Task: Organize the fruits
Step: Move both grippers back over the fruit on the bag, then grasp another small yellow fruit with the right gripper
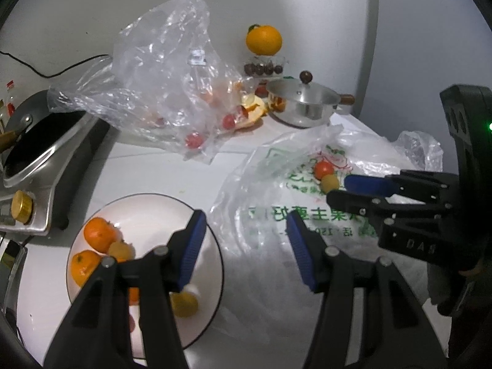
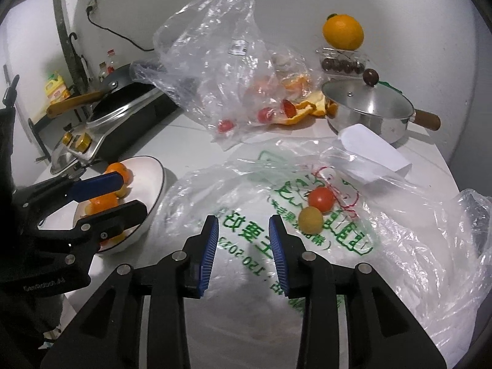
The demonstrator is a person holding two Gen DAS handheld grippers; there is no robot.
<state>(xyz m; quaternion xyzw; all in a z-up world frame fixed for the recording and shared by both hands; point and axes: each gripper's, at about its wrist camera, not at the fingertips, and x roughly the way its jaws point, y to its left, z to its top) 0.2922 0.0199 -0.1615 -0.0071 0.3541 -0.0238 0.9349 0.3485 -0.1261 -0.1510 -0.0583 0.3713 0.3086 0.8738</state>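
Left gripper (image 1: 243, 246) hovers open and empty above the fruit-filled plate (image 1: 147, 206); right gripper (image 2: 243, 247), parted and empty, faces a red tomato (image 2: 320, 199) and yellow fruit (image 2: 310, 219), apparently on the printed bag (image 2: 246, 215), next to collect.

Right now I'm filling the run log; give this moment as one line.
left claw: open, empty, over plate | right claw: open, empty, near red tomato and yellow tomato on printed bag

White plate (image 1: 212, 255), dark rim; orange tangerines (image 1: 99, 234); green-printed clear bag (image 2: 276, 246); red tomato (image 2: 321, 199); blue pads (image 2: 209, 246).
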